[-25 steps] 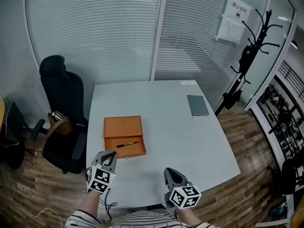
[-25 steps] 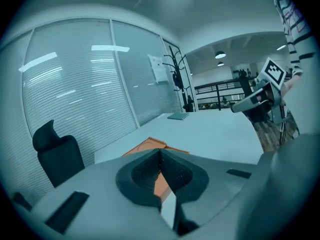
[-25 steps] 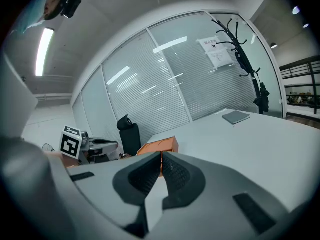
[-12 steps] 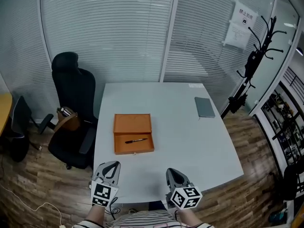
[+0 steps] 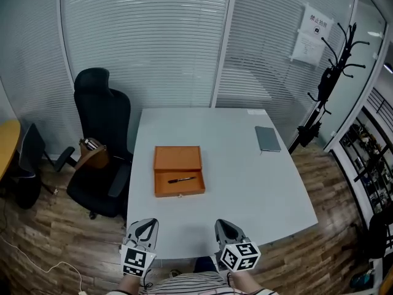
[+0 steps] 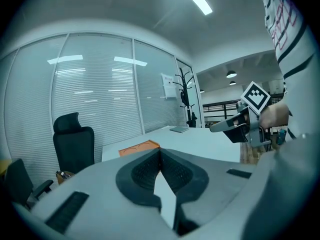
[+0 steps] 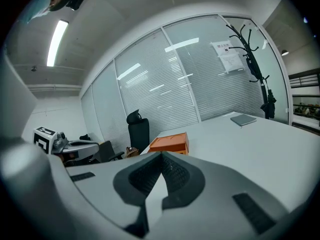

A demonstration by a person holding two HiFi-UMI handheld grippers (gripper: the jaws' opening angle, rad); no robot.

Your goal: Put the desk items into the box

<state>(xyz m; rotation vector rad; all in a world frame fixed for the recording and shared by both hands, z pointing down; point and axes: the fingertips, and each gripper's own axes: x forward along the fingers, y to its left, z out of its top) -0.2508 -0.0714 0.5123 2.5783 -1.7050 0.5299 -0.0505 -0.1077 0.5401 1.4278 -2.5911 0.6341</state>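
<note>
Glass walls hung with white slatted blinds close off a small office with a wood-plank floor [image 5: 55, 244], and a large white table [image 5: 245, 189] fills the space ahead of both grippers. Beside the table's left edge, ahead and to the left of the left gripper [image 5: 146, 227], stands a black high-backed office chair [image 5: 101, 115]. A black coat rack [image 5: 331, 72] stands far ahead and to the right of the right gripper [image 5: 225, 228], with a paper notice [image 5: 307, 26] stuck on the glass near it. On the table, an orange box [image 5: 178, 171] lies open straight ahead, between the lines of the two grippers and somewhat closer to the left one's, well apart from both. A grey notebook [image 5: 268, 138] lies flat far ahead of the right gripper and off to its right, near the table's right edge. A dark pen [image 5: 182, 179] lies inside the box, in the half nearer the grippers. Both grippers are held side by side and apart from each other at the table's near edge, pointing forward. The left gripper view shows its jaws brought together at the tips with nothing between them, and the right gripper view shows the same of its own jaws, closed and empty.
</note>
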